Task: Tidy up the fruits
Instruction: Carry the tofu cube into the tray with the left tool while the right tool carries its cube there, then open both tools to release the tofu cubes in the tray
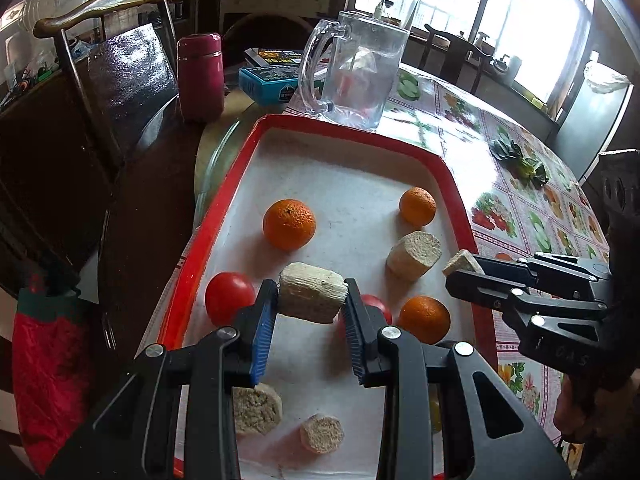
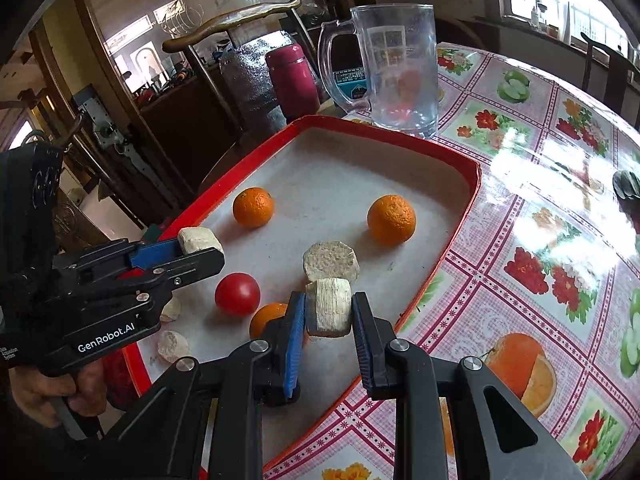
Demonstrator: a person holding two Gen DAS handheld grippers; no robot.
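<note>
A red-rimmed tray point(image 1: 224, 216) point(image 2: 464, 224) holds oranges, tomatoes and beige cut stalk pieces. My left gripper point(image 1: 312, 300) point(image 2: 200, 246) is shut on a beige piece point(image 1: 311, 298) point(image 2: 199, 239), held above the tray. My right gripper point(image 2: 329, 312) point(image 1: 460, 266) is shut on another beige piece point(image 2: 329, 312) point(image 1: 460, 263) over the tray's right side. Oranges point(image 1: 289, 224) point(image 1: 417, 206) point(image 1: 425, 319) and a tomato point(image 1: 229, 298) point(image 2: 237, 294) lie on the tray. A second tomato point(image 1: 378, 306) is mostly hidden behind my left finger.
A clear glass mug point(image 1: 360, 72) point(image 2: 394, 68) stands just past the tray's far rim. A maroon flask point(image 1: 200, 76), a blue box point(image 1: 268, 82) and a chair point(image 1: 116, 80) are at the far left. Greens point(image 1: 520, 160) lie on the floral tablecloth point(image 2: 540, 240). More beige pieces point(image 1: 414, 254) point(image 1: 322, 434) lie on the tray.
</note>
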